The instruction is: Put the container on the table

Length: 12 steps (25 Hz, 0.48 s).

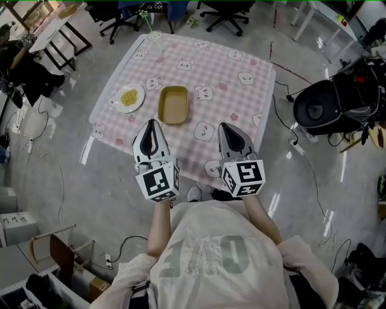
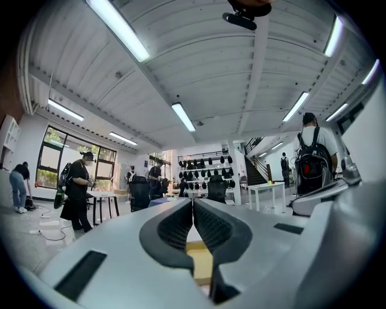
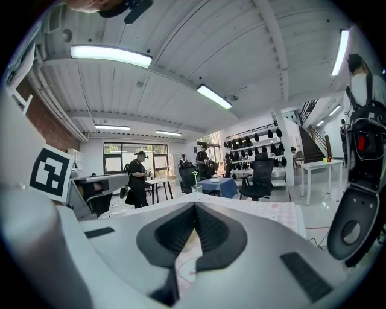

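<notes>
Sitting on the pink-checked counter (image 1: 232,96), the tan container (image 1: 173,104) is upright, open side up, approx. mid-counter, just right of a white plate (image 1: 128,98) w/ yellow food on it. L gripper (image 1: 152,124) hangs near the container's near end, not touching it; jaws pressed together, nothing btwn them. R gripper (image 1: 225,127) is alongside, further right & apart from the container; jaws likewise together, empty. Both grippers are over the counter's near edge. Office chairs (image 1: 223,15) stand beyond the far side.
</notes>
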Tool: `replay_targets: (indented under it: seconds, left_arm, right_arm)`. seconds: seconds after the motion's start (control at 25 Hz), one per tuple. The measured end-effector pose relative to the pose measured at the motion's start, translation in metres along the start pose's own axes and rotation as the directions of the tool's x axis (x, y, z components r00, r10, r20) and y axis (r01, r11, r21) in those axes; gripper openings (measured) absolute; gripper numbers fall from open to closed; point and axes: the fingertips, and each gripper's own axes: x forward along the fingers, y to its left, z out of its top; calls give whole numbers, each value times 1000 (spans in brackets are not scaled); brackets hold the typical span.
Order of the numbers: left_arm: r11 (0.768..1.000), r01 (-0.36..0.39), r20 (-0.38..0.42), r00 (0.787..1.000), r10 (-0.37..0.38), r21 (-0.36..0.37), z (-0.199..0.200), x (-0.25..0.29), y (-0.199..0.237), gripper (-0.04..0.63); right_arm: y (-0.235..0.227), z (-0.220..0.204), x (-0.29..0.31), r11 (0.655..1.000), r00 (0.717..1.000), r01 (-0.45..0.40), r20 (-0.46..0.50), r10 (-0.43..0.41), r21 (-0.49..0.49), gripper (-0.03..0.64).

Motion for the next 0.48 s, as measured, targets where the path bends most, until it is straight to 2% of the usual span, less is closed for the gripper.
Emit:
replay_targets:
  seconds: [0.48]
  left_arm:
    - [999, -2, 7, 1000, 2, 48, 5, 3, 1, 31]
  right_arm:
    - [-1, 0, 1, 1000, 1000, 5, 2, -5, 5, 29]
